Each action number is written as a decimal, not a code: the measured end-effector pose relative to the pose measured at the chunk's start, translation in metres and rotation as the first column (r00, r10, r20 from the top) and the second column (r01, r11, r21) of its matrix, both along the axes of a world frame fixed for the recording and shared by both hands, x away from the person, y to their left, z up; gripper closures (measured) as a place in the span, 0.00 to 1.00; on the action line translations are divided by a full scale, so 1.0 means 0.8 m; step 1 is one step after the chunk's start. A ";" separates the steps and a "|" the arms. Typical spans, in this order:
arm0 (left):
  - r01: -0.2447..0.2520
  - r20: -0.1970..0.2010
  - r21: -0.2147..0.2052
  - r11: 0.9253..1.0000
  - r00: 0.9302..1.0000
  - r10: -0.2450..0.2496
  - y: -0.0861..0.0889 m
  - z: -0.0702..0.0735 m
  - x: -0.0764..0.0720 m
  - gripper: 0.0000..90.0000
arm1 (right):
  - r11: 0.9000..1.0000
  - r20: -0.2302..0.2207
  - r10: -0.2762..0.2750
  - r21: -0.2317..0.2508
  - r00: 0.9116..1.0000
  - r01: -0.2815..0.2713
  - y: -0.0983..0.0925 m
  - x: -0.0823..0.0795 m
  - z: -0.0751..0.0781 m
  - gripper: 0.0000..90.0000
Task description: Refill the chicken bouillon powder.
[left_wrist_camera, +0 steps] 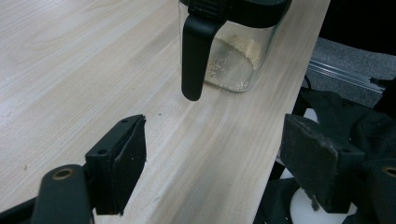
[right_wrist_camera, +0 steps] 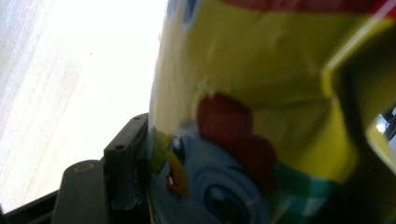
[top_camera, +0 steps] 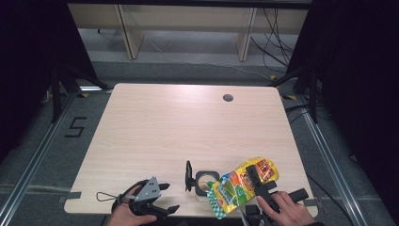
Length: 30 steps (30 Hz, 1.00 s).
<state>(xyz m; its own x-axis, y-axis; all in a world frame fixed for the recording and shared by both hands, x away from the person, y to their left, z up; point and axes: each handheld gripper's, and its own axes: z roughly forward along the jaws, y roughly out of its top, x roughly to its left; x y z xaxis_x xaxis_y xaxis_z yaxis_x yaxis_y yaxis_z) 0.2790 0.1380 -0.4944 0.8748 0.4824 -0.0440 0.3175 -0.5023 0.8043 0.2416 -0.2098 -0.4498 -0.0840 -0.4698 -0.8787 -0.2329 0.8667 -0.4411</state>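
A yellow snack bag point(top_camera: 240, 186) with red and green print is tilted, its green end low over a small glass jar point(top_camera: 203, 182). My right gripper point(top_camera: 258, 178) is shut on the bag; in the right gripper view the bag point(right_wrist_camera: 243, 93) presses against the left pad point(right_wrist_camera: 123, 163). The jar point(left_wrist_camera: 233, 60) holds a little pale grain, and its black lid point(top_camera: 189, 176) stands open at its left. My left gripper point(top_camera: 170, 197) rests near the table's front edge, left of the jar, open with nothing between its pads point(left_wrist_camera: 123, 168).
The light wooden table point(top_camera: 188, 127) has a round cable hole point(top_camera: 228, 98) at the back right. The jar stands close to the front edge. A thin cable loop point(top_camera: 106, 195) lies by the left hand. Pale cabinets point(top_camera: 188, 23) stand behind the table.
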 end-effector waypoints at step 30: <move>-0.004 -0.011 -0.029 1.000 1.000 0.003 -0.001 0.000 -0.001 0.25 | 0.999 0.000 0.041 0.000 0.999 -0.041 0.001 0.003 -0.003 0.34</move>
<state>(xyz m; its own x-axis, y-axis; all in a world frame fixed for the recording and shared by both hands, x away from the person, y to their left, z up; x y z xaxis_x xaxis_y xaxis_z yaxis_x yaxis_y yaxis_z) 0.2781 0.1371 -0.4942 0.8726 0.4838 -0.0679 0.3281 -0.4775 0.8151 0.2438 -0.2087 -0.4521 -0.0643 -0.4727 -0.8789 -0.2681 0.8565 -0.4410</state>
